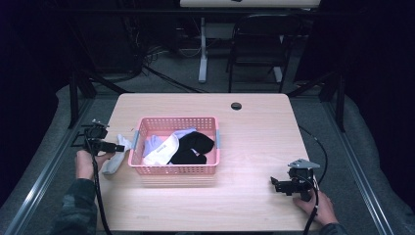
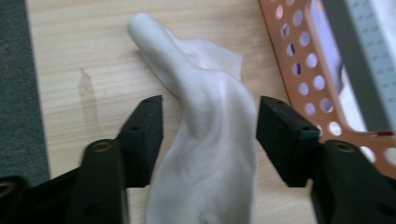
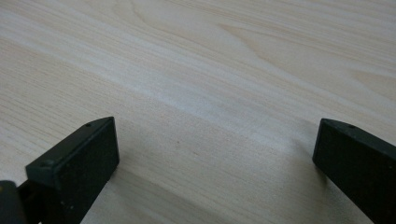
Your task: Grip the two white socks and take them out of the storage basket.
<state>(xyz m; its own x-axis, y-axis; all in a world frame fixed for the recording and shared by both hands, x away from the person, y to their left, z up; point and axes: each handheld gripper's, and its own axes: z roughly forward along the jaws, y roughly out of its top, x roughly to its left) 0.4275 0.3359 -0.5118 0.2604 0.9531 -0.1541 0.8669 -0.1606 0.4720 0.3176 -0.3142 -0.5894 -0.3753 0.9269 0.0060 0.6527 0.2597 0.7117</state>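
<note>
A pale grey sock (image 1: 113, 159) lies on the wooden table (image 1: 254, 122) just left of the pink basket (image 1: 175, 170). My left gripper (image 1: 119, 147) hovers over the sock. In the left gripper view the sock (image 2: 210, 135) runs between the two black jaws, which stand open on either side of it without pressing it; my left gripper (image 2: 209, 128) is low over the table. My right gripper (image 1: 274, 184) rests near the table's front right, held by a hand. Its jaws are wide open in the right gripper view, where my right gripper (image 3: 215, 144) has bare wood between its jaws.
The pink basket holds a white sock (image 1: 161, 151), a lavender one (image 1: 182, 133) and a black one (image 1: 193, 147). The basket's perforated wall (image 2: 308, 70) is close on the left gripper's right side. A cable hole (image 1: 236, 105) sits at the table's far edge. A chair (image 1: 259, 49) stands behind the table.
</note>
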